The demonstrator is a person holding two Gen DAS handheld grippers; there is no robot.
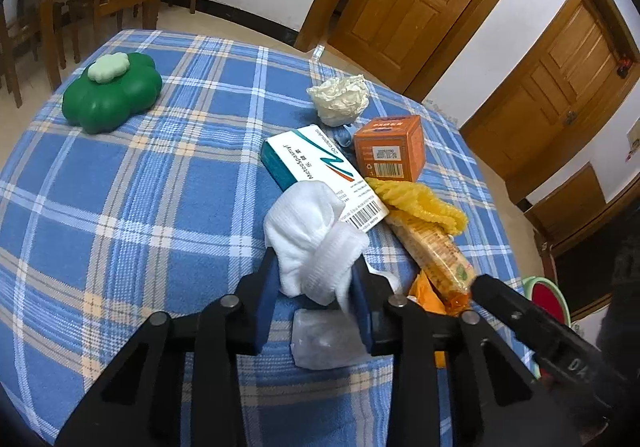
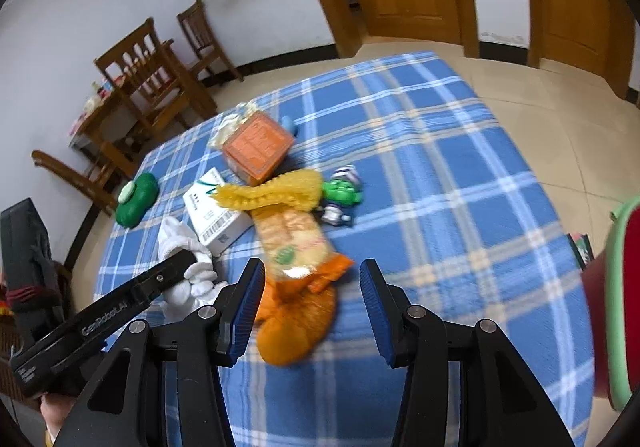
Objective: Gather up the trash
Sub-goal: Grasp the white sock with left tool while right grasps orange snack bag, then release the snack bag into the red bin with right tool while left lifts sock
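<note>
One table [image 1: 120, 207], draped in a blue plaid cloth, carries everything, with most of the clutter bunched toward its right-hand edge as the left wrist view shows it. One green clover-shaped case [image 1: 112, 95] with a pale lid knob sits alone near the far left corner, well apart from the rest.

The left gripper [image 1: 316, 287] has its jaws closed tight on one crumpled white cloth [image 1: 312, 239], which bulges out above the blue pads and lies partly over the end of one white-and-teal medicine box [image 1: 320, 171]. A clear plastic scrap [image 1: 328, 339] lies on the cloth under this gripper.

The right gripper [image 2: 312, 311] has its jaws spread wide and empty, one on each side of the near end of one cracker packet [image 2: 296, 243], whose twisted orange wrapper end [image 2: 296, 323] lies between them without touching either pad. One yellow mesh net [image 2: 272, 193] lies across the far end of that packet and touches the medicine box. One orange carton [image 2: 256, 149] stands just beyond it. One crumpled cream paper ball [image 1: 340, 99] sits behind the carton, toward the far edge. Small toy figures [image 2: 344, 195], green and white, lie just right of the net; blur keeps their count unclear. One small blue object [image 1: 344, 137] lies between the paper ball and the medicine box.
</note>
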